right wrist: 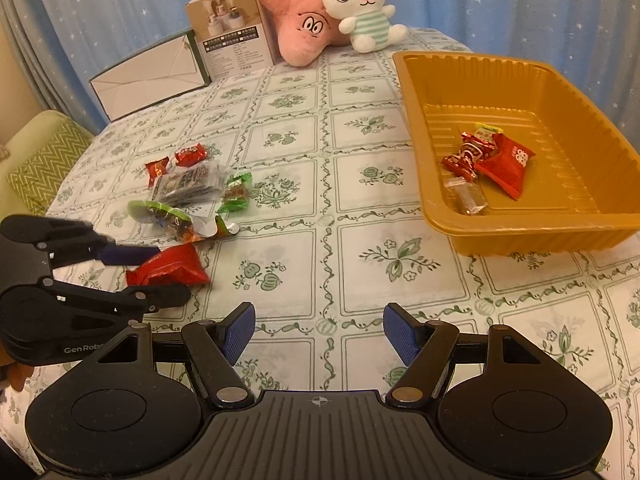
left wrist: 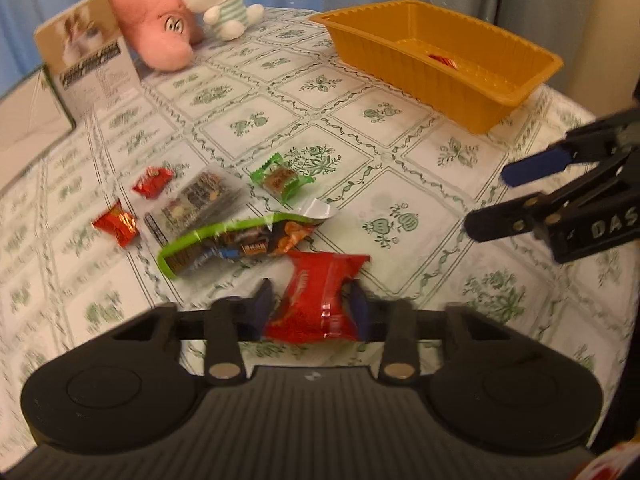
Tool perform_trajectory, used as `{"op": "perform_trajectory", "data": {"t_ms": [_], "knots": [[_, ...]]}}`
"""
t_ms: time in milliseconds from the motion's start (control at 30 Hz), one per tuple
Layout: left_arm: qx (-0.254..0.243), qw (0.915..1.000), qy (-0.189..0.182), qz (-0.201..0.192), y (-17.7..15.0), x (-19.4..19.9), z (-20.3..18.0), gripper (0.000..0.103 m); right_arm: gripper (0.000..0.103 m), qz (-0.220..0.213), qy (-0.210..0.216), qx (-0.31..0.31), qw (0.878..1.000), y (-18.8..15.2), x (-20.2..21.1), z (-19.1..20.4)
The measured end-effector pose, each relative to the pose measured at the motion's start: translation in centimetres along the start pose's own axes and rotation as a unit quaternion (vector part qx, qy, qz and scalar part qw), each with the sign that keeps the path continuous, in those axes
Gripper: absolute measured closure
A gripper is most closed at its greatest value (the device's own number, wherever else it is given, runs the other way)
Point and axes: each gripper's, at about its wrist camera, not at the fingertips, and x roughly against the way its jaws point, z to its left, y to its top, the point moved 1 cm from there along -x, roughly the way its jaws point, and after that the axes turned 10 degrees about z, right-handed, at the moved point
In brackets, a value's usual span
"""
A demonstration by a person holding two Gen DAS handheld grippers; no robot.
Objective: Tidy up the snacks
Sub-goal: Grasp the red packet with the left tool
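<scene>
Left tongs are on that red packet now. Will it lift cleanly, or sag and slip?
The red packet looks like a soft, puffy foil pouch, so it will probably crumple rather than stay stiff. Its glossy film may slip, though the left tongs pinch it near its middle. It looks light, so sagging should be slight.

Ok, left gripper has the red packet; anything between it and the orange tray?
Nothing visible. Between the red packet in the left gripper and the orange tray lies only bare tablecloth; the right gripper hangs open, nearer the camera.
</scene>
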Motion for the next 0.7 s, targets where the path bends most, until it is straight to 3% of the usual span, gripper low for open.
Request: {"op": "perform_trajectory", "data": {"t_ms": [233,400,567,600,700], "knots": [[0.122,0.9923,0.007,-0.021,-1.7,2.6,2.1,0.078,0.032,-0.005,0.014,0.037,0.999,0.7,-0.6,1.4],[0.226,0.9713,0.058,-0.044,-3.6,4.8,4.7,0.078,0.033,-0.026,0.038,0.113,0.993,2.3,-1.3,4.0],[0.294,0.949,0.069,-0.089,-4.8,7.1,6.6,0.078,0.037,-0.046,0.062,0.209,0.975,4.5,-2.3,7.3],[0.297,0.9474,0.072,-0.095,-4.9,7.4,6.8,0.078,0.045,-0.047,0.064,0.231,0.97,4.9,-2.7,8.0],[0.305,0.9441,0.071,-0.103,-4.9,7.6,7.0,0.078,0.051,-0.045,0.051,0.296,0.953,5.4,-4.2,10.0]]}}
